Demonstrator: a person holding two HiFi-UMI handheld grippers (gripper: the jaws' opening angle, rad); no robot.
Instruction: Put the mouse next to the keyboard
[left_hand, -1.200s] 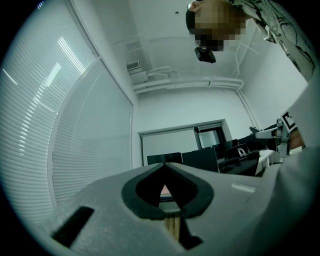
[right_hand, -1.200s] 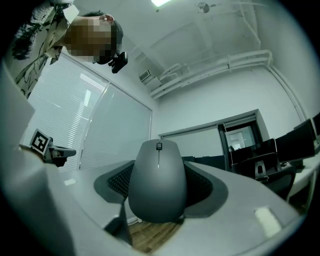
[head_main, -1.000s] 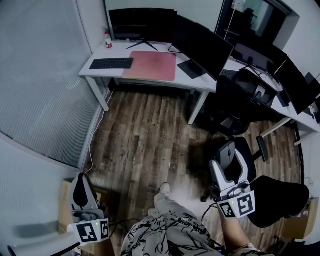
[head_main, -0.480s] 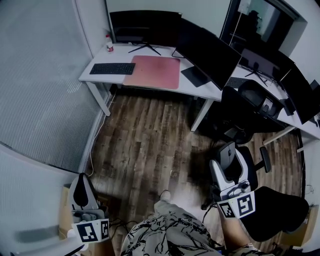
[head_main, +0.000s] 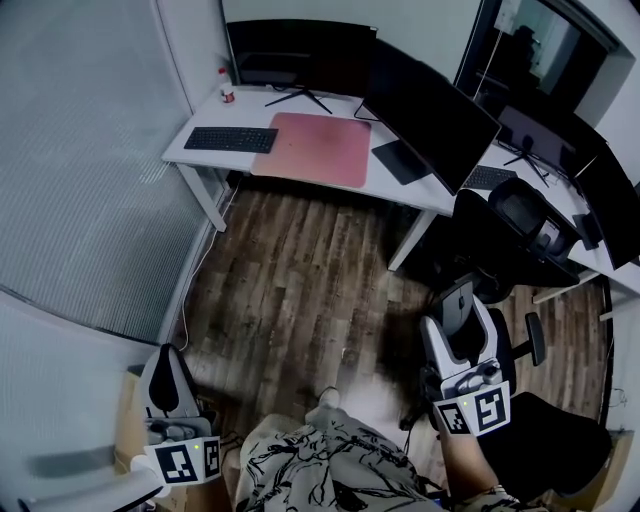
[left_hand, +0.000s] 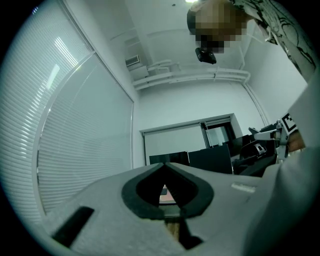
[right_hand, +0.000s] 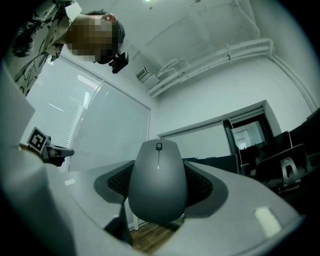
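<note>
I judge this the carry step: my right gripper (head_main: 460, 330) grasps the mouse (right_hand: 158, 180), and my left gripper (head_main: 170, 375) is clenched on nothing. The keyboard (head_main: 230, 139) lies at eleven o'clock on the tabletop (head_main: 385, 192), well apart. Next I must reach there and set the mouse beside it.

The far desk (head_main: 195, 152) is seen steeply from above in the head view; both gripper views, the right close behind the mouse (right_hand: 158, 180), are aimed level at its monitors (head_main: 300, 55), shared by all

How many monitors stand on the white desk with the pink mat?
2. One monitor at the back, behind the pink mat; the other at the right end of the desk. None seems hidden.
</note>
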